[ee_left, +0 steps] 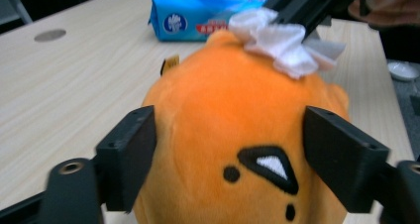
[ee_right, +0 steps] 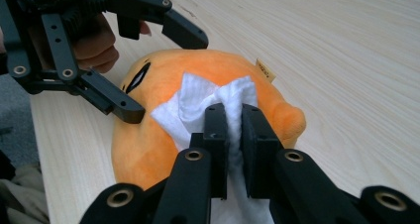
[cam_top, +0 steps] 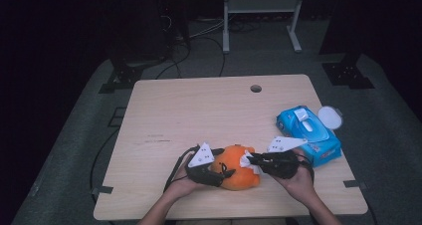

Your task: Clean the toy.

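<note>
Item: orange plush toy (cam_top: 238, 174), round, with embroidered black-and-white face markings and a small tan tag on its side. Location: near edge of the light wooden table (cam_top: 199, 110), a little right of centre, lying between the two hand-held grippers.

Item: left gripper (cam_top: 219, 175), held in the person's left hand (cam_top: 181, 185). Jaws set either side of the toy's face end and pressing on the plush (grasping it).

Item: right gripper (cam_top: 250, 160), held in the person's right hand (cam_top: 298, 180). Jaws nearly together, clamped on a white wet wipe (cam_top: 247, 163); the crumpled wipe rests against the top of the toy on its right side.

Item: blue wet-wipe pack (cam_top: 308, 134), lying flat near the right edge of the table, just right of the right gripper; its flap stands open, showing a white strip at the top.

Item: white round lid (cam_top: 330, 117), at the far right of the pack (whether it lies on the table or past its edge, cannot tell).

Item: round cable hole (cam_top: 256, 88), in the far part of the table top, well apart from the toy.

Surroundings: dark floor with cables beyond the table's far edge.
</note>
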Motion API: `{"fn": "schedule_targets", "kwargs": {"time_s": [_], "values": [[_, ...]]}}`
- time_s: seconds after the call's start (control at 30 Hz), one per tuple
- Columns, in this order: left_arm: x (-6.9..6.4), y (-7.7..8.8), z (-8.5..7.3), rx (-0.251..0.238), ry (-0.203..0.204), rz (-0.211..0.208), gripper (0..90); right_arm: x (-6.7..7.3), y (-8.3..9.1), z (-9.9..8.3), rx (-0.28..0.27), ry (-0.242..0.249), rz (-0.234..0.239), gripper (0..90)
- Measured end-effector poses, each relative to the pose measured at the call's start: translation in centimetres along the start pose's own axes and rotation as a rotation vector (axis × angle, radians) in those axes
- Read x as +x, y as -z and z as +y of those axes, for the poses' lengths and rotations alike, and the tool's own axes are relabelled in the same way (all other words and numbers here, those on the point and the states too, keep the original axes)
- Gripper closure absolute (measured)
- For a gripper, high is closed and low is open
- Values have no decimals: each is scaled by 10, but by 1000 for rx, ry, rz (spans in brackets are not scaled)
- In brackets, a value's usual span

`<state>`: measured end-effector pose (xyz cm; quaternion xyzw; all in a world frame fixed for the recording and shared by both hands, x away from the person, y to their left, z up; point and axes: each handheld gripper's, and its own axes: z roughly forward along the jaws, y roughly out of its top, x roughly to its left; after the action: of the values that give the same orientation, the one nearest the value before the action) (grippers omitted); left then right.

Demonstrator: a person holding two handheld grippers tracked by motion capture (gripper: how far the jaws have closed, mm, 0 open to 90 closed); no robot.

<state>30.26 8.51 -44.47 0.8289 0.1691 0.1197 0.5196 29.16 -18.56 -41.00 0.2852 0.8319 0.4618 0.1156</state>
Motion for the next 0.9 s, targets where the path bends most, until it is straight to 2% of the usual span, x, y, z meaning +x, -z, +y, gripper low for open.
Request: {"fn": "schedule_targets", "kwargs": {"time_s": [0.07, 0.17, 0.27, 0.33, 0.47, 0.53, 0.6, 0.67, 0.7, 0.77, 0.87, 0.9], "values": [[1, 0, -1, 5, -5, 2, 269, -5, 1, -2, 0, -22, 9, 814], [3, 2, -3, 13, 12, 6, 272, -16, 2, -8, 17, -39, -27, 814], [6, 3, -6, 9, 27, 6, 273, -25, 2, -15, 36, -77, -32, 815], [6, 4, -7, 10, 34, 10, 273, -25, 2, -15, 32, -90, -15, 816], [9, 4, -9, 5, 52, 19, 272, -9, 3, -7, 12, -46, -1, 817], [9, 3, -10, 2, 64, 22, 272, -1, 4, -3, -11, -35, 37, 817], [8, 1, -9, 5, 53, 26, 272, 6, 3, 0, -13, -22, 76, 817], [7, 1, -8, 7, 50, 28, 272, 13, 0, 1, 5, 19, 62, 815], [7, 1, -9, 6, 51, 28, 272, 13, -1, 1, 9, 20, 61, 815], [7, 1, -8, 4, 54, 28, 272, 7, 0, 0, 6, 0, 65, 814], [7, 0, -8, 2, 56, 27, 272, -8, 1, -6, 21, -20, 11, 814], [7, 0, -8, 2, 56, 26, 272, -12, 1, -8, 23, -36, 6, 814]]}}
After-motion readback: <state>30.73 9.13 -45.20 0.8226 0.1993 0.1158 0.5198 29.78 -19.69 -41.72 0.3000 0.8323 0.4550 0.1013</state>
